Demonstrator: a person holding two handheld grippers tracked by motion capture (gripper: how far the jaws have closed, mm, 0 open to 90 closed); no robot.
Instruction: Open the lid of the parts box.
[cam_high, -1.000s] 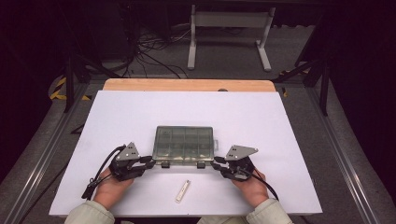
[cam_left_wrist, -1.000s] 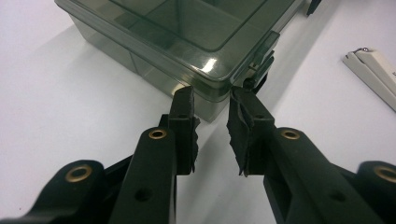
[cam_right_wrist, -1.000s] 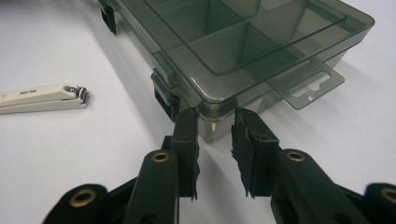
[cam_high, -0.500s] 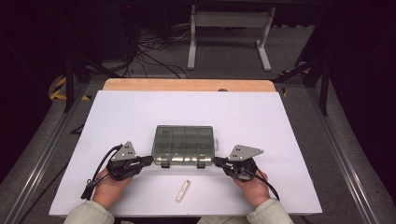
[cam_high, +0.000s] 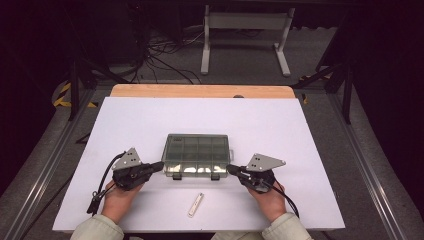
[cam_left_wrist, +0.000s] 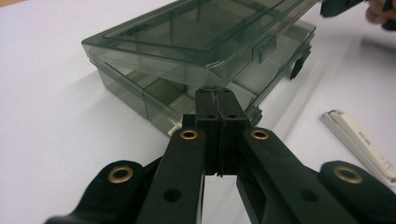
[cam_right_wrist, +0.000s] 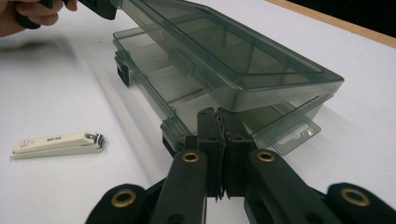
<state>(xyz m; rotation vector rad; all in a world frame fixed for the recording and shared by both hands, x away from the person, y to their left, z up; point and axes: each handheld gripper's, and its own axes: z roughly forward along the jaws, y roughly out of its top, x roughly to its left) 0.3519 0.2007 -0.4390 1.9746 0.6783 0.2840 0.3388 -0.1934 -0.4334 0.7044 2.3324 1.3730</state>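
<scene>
— Smoky grey clear plastic, that box: a flat rectangular compartment case (cam_high: 197, 155) with thin moulded walls, glossy, its inner dividers showing through the lid.

— Where does it lie?

— On the white, matt sheet that covers the desk (cam_high: 150, 120), about the middle of it, with the latch side toward the person. The lid (cam_left_wrist: 196, 32) stands slightly raised above the tray at that front edge; in the left gripper view a gap shows between lid and base, and two small square latch tabs hang loose.

— And the claws?

— Left claw (cam_high: 159, 165) sits at the box's front left corner, right claw (cam_high: 231, 169) at its front right corner. Both are matt black, blocky, with brass-coloured rivets at the links. Their jaws have just been closing and now stand pressed together, pad against pad, with nothing between them. In the left gripper view the closed tips (cam_left_wrist: 215, 100) lie right at the box's front edge, beneath the raised lid; whether they touch the plastic I cannot tell. Same in the right gripper view (cam_right_wrist: 218, 116).

— Anything else near the box?

— A cream-white nail clipper (cam_high: 196, 204), slim and oblong with a small metal end, lying flat just in front of the box, between the two hands.
</scene>
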